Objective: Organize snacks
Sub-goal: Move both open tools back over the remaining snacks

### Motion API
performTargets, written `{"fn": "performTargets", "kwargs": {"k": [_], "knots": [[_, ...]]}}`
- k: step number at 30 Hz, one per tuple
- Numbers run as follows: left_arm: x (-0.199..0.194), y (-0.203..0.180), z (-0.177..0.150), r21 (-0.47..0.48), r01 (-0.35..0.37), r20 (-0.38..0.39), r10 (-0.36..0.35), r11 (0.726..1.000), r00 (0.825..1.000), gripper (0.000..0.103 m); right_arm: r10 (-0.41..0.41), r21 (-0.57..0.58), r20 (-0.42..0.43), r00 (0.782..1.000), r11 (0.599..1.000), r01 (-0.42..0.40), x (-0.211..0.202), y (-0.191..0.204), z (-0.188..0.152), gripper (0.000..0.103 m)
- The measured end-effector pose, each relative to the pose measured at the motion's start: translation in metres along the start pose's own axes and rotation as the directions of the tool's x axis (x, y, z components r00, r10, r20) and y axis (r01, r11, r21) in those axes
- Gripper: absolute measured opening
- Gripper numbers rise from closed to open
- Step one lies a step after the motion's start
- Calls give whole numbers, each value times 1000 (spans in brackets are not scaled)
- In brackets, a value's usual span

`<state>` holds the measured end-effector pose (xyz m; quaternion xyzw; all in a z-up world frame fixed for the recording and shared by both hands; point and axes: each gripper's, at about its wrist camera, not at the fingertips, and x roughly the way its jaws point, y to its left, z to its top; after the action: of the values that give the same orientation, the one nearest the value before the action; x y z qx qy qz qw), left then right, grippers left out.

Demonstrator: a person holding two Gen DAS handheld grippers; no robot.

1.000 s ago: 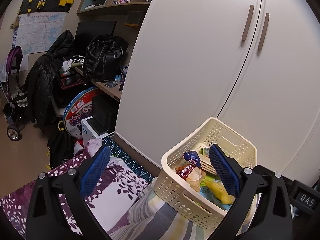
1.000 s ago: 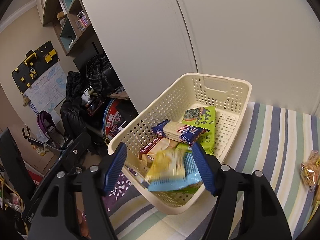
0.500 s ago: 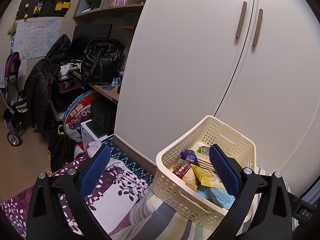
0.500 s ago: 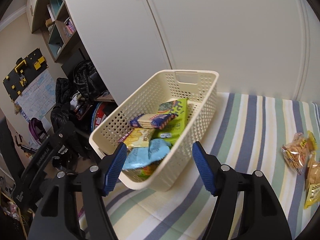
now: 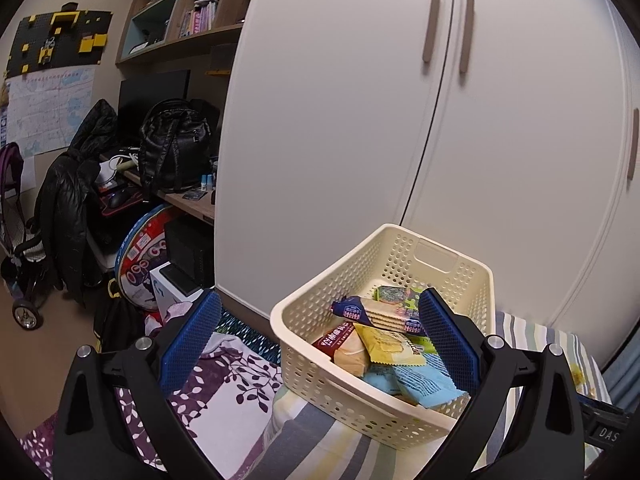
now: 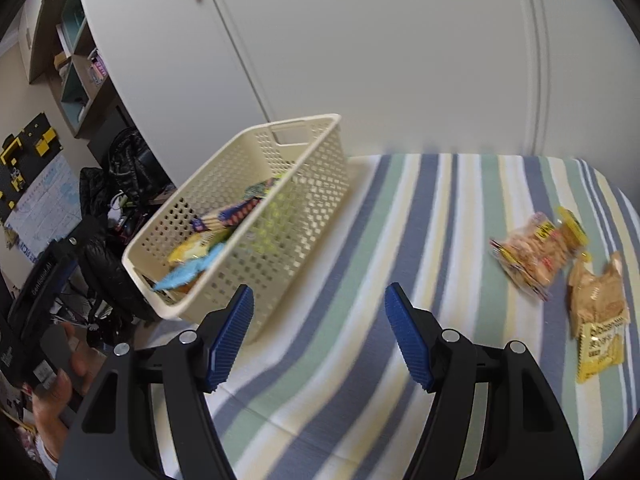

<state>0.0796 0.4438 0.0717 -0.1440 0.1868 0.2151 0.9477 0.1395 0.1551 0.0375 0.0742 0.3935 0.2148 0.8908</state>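
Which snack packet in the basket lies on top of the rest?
The dark blue cracker packet, lying across the pile in the basket; the yellow and light blue packets sit lower.

I'm looking at a white wardrobe (image 5: 400, 120) with two brown handles, filling most of the wall. Left of the wardrobe, wooden shelves (image 5: 188, 28) are hanging over a cluttered desk (image 5: 188, 200) where a black backpack (image 5: 174, 144) is sitting. Further left, a map (image 5: 48, 108) is hanging on the beige wall.
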Motion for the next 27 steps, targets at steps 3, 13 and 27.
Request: {"fn": "performTargets", "kwargs": {"k": [3,13,27], "knots": [[-2,-8,-1,38,1,7,-2,999,1000,100,-46,14,-8,999,999,46,-8,-22,-9,71],[-3,-27,-7,91,72,-16,-71,993,997,100,-222,69,-52,974,972,225,-42,-115,-34,71],[-18,-90,-19,278,207,-73,-194,938,978,100,-296,79,-161,942,947,311,-46,-196,-36,90]]}}
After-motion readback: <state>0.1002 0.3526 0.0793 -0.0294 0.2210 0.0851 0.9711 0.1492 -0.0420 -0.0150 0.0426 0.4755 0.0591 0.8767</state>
